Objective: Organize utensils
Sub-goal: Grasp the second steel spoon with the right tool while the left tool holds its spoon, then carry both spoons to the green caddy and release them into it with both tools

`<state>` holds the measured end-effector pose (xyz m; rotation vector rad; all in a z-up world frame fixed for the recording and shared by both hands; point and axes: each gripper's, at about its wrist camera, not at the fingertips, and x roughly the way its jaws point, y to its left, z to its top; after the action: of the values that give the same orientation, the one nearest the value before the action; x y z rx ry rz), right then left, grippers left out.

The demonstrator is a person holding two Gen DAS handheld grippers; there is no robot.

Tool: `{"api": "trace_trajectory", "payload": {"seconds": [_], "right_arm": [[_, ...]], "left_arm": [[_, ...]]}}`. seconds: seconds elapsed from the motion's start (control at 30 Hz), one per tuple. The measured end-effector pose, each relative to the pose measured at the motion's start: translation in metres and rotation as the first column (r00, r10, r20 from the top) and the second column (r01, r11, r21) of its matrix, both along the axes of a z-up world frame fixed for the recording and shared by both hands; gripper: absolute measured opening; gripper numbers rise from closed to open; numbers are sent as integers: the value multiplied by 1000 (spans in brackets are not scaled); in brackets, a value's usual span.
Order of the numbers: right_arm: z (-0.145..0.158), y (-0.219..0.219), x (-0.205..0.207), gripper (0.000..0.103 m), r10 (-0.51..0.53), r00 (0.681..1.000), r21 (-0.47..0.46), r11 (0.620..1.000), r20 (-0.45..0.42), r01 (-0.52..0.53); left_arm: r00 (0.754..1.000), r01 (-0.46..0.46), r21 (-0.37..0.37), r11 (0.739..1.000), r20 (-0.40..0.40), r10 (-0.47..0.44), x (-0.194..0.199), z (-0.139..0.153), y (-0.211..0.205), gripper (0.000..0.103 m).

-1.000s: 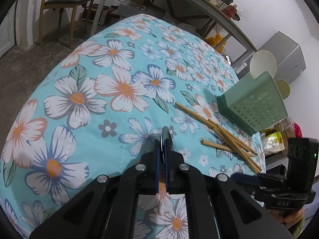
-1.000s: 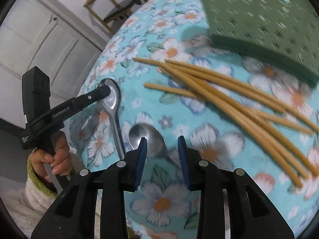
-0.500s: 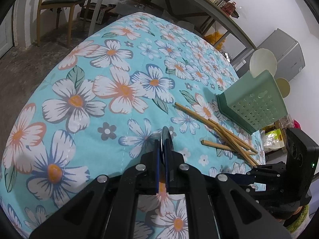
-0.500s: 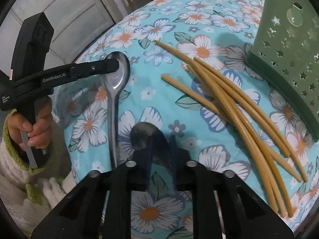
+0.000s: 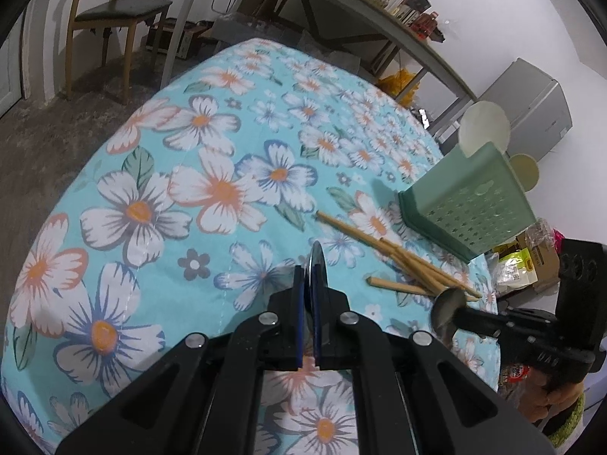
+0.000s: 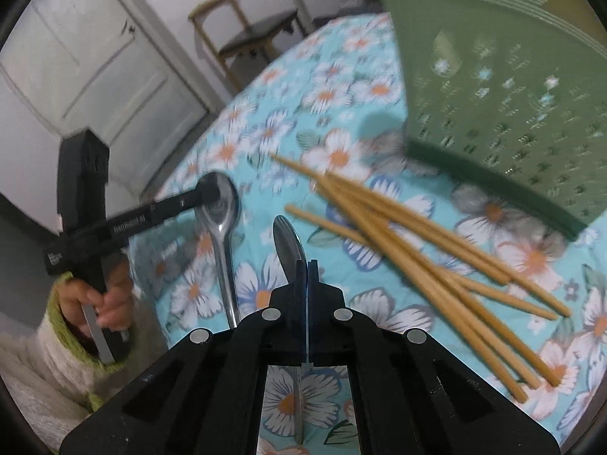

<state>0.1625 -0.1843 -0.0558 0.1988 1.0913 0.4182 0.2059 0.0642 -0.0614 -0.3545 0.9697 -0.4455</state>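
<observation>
My left gripper (image 5: pixel 310 284) is shut on a steel spoon (image 5: pixel 317 265), seen edge-on between its pads; in the right wrist view the same spoon (image 6: pixel 222 208) hangs from that gripper (image 6: pixel 208 197) above the floral tablecloth. My right gripper (image 6: pixel 306 276) is shut on a second steel spoon (image 6: pixel 288 246) and holds it lifted; it also shows in the left wrist view (image 5: pixel 445 305). Several wooden chopsticks (image 6: pixel 417 258) lie loose on the cloth in front of a green perforated utensil holder (image 6: pixel 504 113), which also shows in the left wrist view (image 5: pixel 474 204).
The table (image 5: pixel 227 151) is covered with a blue floral cloth and drops off at its near and left edges. A wooden chair (image 5: pixel 114 22) and a shelf unit (image 5: pixel 341 11) stand beyond it. A white door (image 6: pixel 87 60) is at the left.
My right gripper closed on the second spoon and lifted it off the cloth, tilting upward. My left gripper kept its spoon and rose slightly.
</observation>
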Motion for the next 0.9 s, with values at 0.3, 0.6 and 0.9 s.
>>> {"api": "trace_trajectory", "payload": {"seconds": [0.3, 0.6, 0.9], "right_arm": [[50, -41, -15, 0, -157, 976, 87, 985, 148, 145], [91, -84, -33, 0, -288, 920, 195, 951, 266, 241], [110, -121, -54, 0, -382, 864, 259, 916, 329, 306]], "left_arm": [[991, 8, -12, 1000, 136, -7, -12, 54, 0, 2], [923, 70, -50, 996, 381, -46, -19, 157, -18, 2], [789, 142, -34, 989, 607, -92, -3, 252, -76, 2]]}}
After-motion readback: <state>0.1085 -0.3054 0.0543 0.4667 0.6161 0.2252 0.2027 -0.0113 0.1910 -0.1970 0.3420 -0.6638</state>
